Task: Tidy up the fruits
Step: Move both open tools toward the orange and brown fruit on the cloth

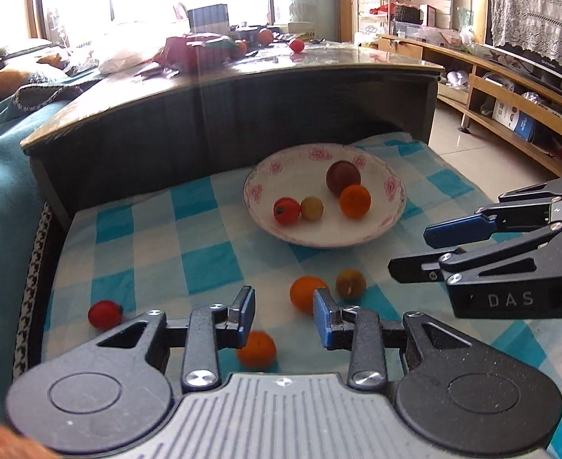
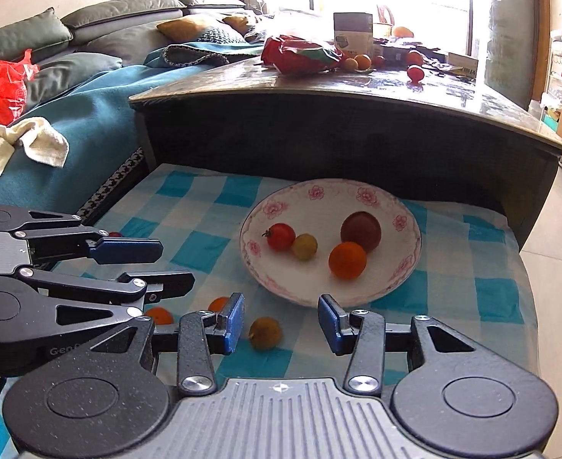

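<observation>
Fruits: four on plate (image 1: 357, 235), four loose near left gripper (image 1: 285, 315) and right gripper (image 2: 280, 323); both angled downward, fingers parted, empty.

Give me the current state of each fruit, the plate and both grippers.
Plate: upright on checked cloth, holding four fruits.
Dark plum, orange, yellow-green fruit, red tomato: in plate.
Two oranges, greenish fruit, red tomato: loose on cloth.
Left gripper: open, empty.
Right gripper: open, empty.

The left hand-held gripper (image 2: 173, 264) hides most of a red fruit (image 2: 115, 234).
</observation>
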`<action>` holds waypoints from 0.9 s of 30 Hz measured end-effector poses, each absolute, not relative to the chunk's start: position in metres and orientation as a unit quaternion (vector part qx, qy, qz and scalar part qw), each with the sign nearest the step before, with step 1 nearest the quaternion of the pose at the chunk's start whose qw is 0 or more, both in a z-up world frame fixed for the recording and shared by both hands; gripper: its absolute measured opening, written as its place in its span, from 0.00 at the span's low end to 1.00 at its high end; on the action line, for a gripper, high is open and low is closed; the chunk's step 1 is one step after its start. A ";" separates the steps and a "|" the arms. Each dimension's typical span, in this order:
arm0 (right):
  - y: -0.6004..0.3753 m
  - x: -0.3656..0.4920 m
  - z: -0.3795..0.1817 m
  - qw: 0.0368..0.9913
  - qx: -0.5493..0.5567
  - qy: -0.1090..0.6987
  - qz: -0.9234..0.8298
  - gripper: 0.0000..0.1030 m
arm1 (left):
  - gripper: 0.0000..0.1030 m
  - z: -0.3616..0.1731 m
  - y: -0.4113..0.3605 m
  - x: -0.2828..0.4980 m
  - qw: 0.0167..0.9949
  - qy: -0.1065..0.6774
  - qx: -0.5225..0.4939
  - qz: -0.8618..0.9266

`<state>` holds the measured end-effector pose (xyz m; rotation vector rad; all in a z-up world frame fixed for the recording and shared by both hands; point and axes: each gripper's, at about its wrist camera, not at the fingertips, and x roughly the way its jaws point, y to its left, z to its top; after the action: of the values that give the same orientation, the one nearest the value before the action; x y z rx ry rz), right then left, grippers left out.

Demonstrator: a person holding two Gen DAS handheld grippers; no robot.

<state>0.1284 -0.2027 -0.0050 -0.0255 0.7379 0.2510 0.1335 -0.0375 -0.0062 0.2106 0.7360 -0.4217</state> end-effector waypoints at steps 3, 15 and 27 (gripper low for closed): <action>-0.202 0.119 -0.010 0.919 -0.007 0.375 0.121 0.37 | 0.42 -0.015 -0.028 0.129 0.901 0.375 0.105 -0.192; -0.198 0.133 -0.032 0.912 -0.022 0.391 0.123 0.38 | 0.42 -0.044 -0.028 0.148 0.892 0.401 0.096 -0.187; -0.199 0.160 -0.055 0.905 -0.019 0.402 0.137 0.38 | 0.42 -0.060 -0.030 0.161 0.885 0.413 0.100 -0.188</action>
<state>0.1605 -0.1993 -0.0552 -0.0389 0.8301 0.2838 0.1614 -0.0295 -0.0604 0.2076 0.8600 -0.3919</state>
